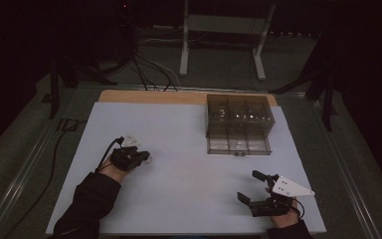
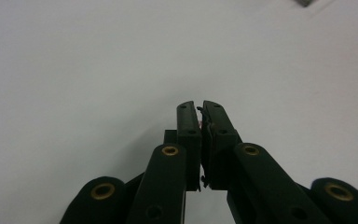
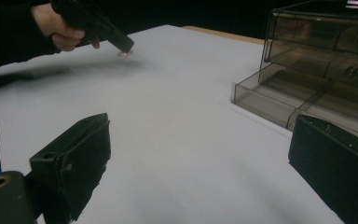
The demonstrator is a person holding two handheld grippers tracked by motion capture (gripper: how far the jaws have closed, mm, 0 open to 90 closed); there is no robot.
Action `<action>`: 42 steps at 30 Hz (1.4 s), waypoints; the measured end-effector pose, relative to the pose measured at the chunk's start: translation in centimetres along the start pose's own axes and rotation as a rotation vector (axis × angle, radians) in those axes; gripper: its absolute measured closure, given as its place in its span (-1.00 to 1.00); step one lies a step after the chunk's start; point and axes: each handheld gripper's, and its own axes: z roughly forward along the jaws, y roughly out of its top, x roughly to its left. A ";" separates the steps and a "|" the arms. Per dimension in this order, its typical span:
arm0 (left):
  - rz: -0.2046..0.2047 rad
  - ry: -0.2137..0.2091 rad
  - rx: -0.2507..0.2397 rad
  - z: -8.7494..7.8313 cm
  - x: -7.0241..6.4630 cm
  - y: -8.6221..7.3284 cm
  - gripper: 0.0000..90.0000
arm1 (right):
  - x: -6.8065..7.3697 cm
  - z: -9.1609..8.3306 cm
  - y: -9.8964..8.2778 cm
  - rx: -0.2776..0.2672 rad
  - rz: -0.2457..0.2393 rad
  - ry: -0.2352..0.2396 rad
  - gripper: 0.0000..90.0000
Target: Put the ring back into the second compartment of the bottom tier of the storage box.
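On the left of the high view, the left claw [image 1: 144,157] hangs low over the white table [image 1: 179,189], well apart from the smoked clear drawer box [image 1: 238,122] at the far right of the sheet. Its jaws are pressed together, as the left gripper view [image 2: 200,112] shows, with only a sliver of something pale and pinkish caught in the seam between them. In the right gripper view a small pale object [image 3: 125,54] sits right at that claw's tip [image 3: 123,46], just above the table surface; it is too small and blurred to name, but it looks pinched rather than lying free. So the pick-up appears done.

Moving right, the middle of the table is bare. The drawer box stands near the far edge, and its bottom drawer [image 1: 238,145] is pulled out toward the person, its compartments exposed. Opening it therefore seems finished too.

Farther right, the right claw [image 1: 256,186] rests near the table's front edge, held by the person's hand, its jaws spread wide with nothing between them, pointing across the table [image 3: 200,135].

What remains, judging from this layout, is the carry: the left claw has to bring its small object across the open stretch of table to the pulled-out drawer, release it into a compartment, and then the drawer probably needs pushing shut, a job the idle right claw is well placed for.
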 end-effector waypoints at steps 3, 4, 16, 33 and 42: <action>0.010 -0.012 0.000 0.2 -0.4 0.3 0.96 | 0.0 0.0 0.0 0.003 -0.001 0.000 -0.88; 0.015 -0.013 0.002 0.2 -0.5 0.4 0.96 | 0.0 0.0 0.0 -0.002 0.002 -0.001 -0.88; 0.062 -0.054 0.013 1.2 -1.7 1.6 0.96 | 0.0 -0.1 0.0 -0.003 0.001 0.001 -0.88; 0.125 -0.110 0.018 2.8 -3.9 3.5 0.96 | 0.0 -0.2 0.0 -0.003 0.005 0.001 -0.88; 0.146 -0.147 0.012 3.5 -4.9 4.5 0.96 | 0.0 -0.2 -0.1 0.000 0.005 0.000 -0.88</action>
